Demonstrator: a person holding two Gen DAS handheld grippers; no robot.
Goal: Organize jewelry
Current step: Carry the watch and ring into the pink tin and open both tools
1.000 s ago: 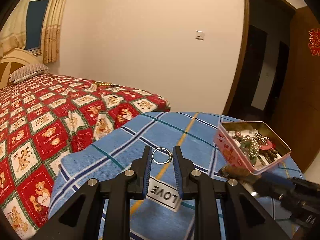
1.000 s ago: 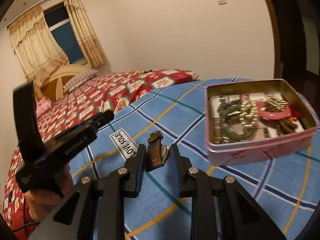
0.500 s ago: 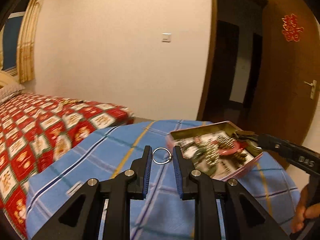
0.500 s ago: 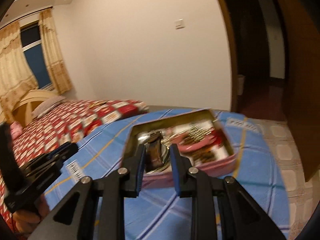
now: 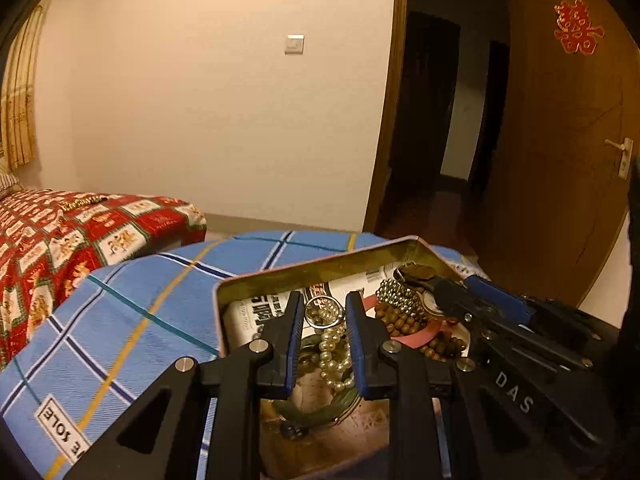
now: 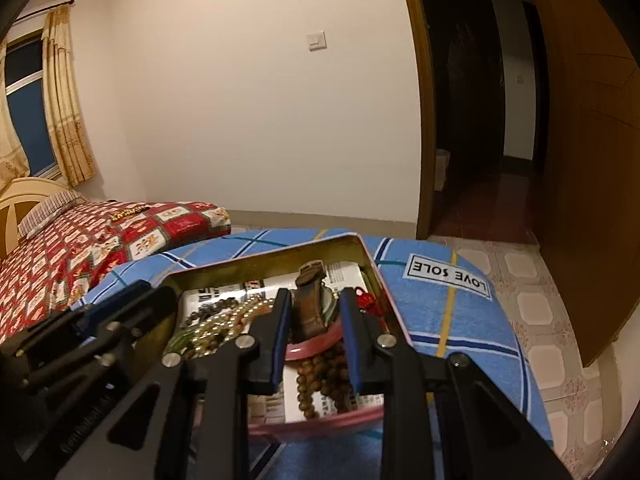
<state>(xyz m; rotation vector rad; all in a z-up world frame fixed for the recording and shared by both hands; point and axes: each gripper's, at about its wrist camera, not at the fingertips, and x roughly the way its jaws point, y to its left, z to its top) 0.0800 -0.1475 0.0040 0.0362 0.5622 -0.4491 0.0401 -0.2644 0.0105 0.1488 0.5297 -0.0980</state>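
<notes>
Poised over the open tin [image 5: 304, 276] (pink outside, bedded on blue plaid cloth): left gripper [image 5: 322, 312], fingers narrowed on a thin metal ring [image 5: 324, 312]; right gripper [image 6: 314, 312], fingers clamped on a brown-strapped watch [image 6: 310, 304], strap running away from the camera. Both directly above beads and bracelets, ready for release.
</notes>
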